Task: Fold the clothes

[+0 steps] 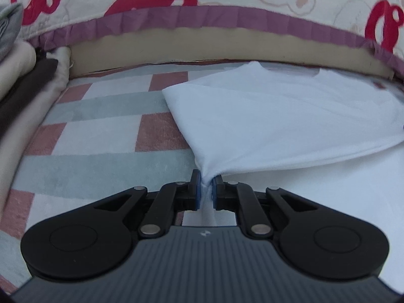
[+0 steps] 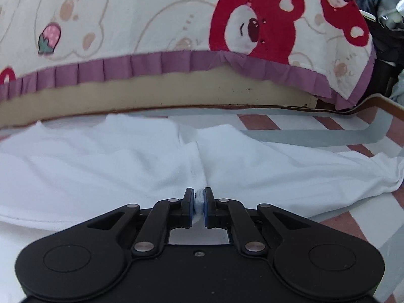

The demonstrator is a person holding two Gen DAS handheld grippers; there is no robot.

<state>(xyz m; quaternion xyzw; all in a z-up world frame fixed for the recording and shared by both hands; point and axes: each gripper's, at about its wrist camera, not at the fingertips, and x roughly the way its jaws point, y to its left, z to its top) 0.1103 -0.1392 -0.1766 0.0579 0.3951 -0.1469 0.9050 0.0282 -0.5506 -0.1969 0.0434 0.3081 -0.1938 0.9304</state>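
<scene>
We hold the white garment (image 1: 290,116) in both grippers: the left gripper (image 1: 207,186) pinches a raised corner, the right gripper (image 2: 199,203) clamps a bunched edge. It lies on the checked rug (image 1: 101,131) beside the bed (image 2: 151,93). We should carry both edges level, keeping the soft, limp knit taut so the flap lands smoothly without creases.
</scene>
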